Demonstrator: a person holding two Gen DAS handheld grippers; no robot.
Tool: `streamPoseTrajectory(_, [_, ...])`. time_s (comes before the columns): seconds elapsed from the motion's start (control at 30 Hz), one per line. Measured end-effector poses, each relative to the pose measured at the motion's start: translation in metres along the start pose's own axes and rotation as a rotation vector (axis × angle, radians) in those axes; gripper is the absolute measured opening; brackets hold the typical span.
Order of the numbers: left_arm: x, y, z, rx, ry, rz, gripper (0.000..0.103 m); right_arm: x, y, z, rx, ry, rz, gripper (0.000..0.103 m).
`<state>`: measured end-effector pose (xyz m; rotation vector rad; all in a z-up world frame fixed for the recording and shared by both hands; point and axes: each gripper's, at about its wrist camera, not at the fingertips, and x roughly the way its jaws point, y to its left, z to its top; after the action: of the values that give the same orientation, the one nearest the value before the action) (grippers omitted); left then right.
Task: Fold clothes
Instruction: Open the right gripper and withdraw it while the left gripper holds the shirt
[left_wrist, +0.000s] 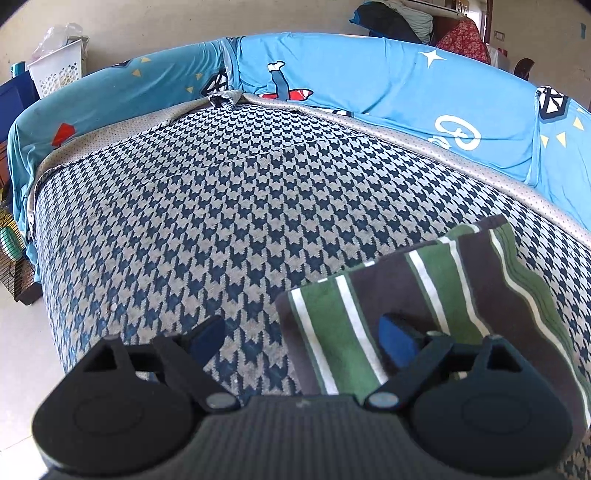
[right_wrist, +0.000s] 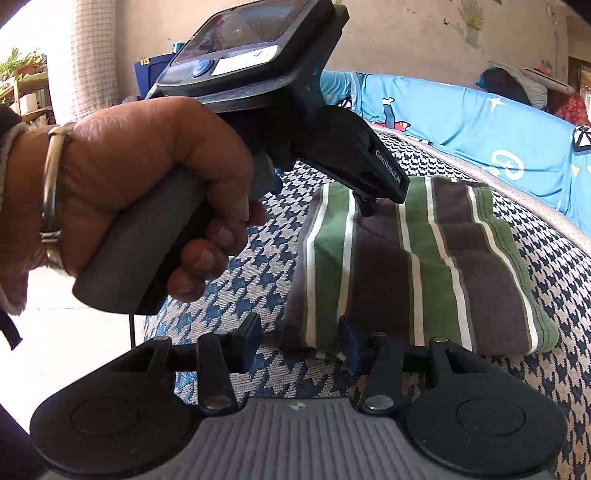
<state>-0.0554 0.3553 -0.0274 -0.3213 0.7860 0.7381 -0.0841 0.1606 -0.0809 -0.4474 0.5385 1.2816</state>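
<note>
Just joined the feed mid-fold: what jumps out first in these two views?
A folded garment with green, brown and white stripes lies on the blue-and-grey houndstooth sofa seat, against a bright blue cartoon-print cover on the backrest. In the right wrist view, a hand gripping the left gripper fills the upper left, above the garment.

free: houndstooth cushion (left_wrist: 207, 206) left of folded striped garment (left_wrist: 424, 295) | blocked: blue backrest (left_wrist: 369, 74) behind

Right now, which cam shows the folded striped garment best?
Right wrist: the folded striped garment shows almost whole on the houndstooth cover, only its near-left corner hidden by the left gripper. The left wrist view cuts off its near end behind that gripper's own body.
</note>
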Motion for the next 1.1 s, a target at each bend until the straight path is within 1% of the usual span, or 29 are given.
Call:
streamPoseTrajectory(0.07, [0.000,0.002,0.001,-0.007,0.001,-0.004,0.090,-0.004,-0.004,0.002,0.013,-0.006,0.013,0.045])
streamPoseTrajectory(0.2, [-0.005,0.003,0.006,-0.012,-0.006,-0.015,0.090,-0.016,-0.016,0.006,0.099,-0.075,0.049,0.045])
streamPoseTrajectory(0.27, [-0.005,0.001,0.009,-0.006,-0.004,-0.025,0.090,-0.015,-0.012,0.006,0.082,-0.072,0.063,0.045])
streamPoseTrajectory(0.33, [-0.004,-0.001,0.011,0.004,-0.002,-0.034,0.092,-0.013,-0.005,0.003,0.064,-0.055,0.081,0.045])
streamPoseTrajectory(0.43, [0.000,-0.008,0.011,0.037,0.004,-0.035,0.092,-0.005,0.001,-0.001,0.048,-0.022,0.085,0.046])
streamPoseTrajectory(0.53, [0.003,-0.015,0.012,0.066,0.006,-0.021,0.092,-0.001,0.000,-0.006,0.077,-0.016,0.092,0.049])
streamPoseTrajectory(0.57, [0.004,-0.015,0.012,0.066,0.007,-0.021,0.092,-0.001,-0.001,-0.005,0.089,-0.016,0.101,0.052])
streamPoseTrajectory(0.8, [0.010,-0.016,0.016,0.040,0.013,-0.028,0.092,-0.001,-0.005,-0.009,0.119,-0.024,0.139,0.056])
streamPoseTrajectory(0.97, [0.001,-0.025,0.021,0.044,-0.033,-0.033,0.092,-0.005,0.003,-0.021,0.091,-0.034,0.144,0.064])
streamPoseTrajectory(1.07, [-0.007,-0.033,0.022,0.057,-0.076,-0.019,0.092,-0.006,0.002,-0.023,0.097,-0.037,0.155,0.066])
streamPoseTrajectory(1.1, [-0.009,-0.035,0.022,0.056,-0.083,-0.029,0.092,-0.006,0.001,-0.024,0.105,-0.039,0.161,0.066])
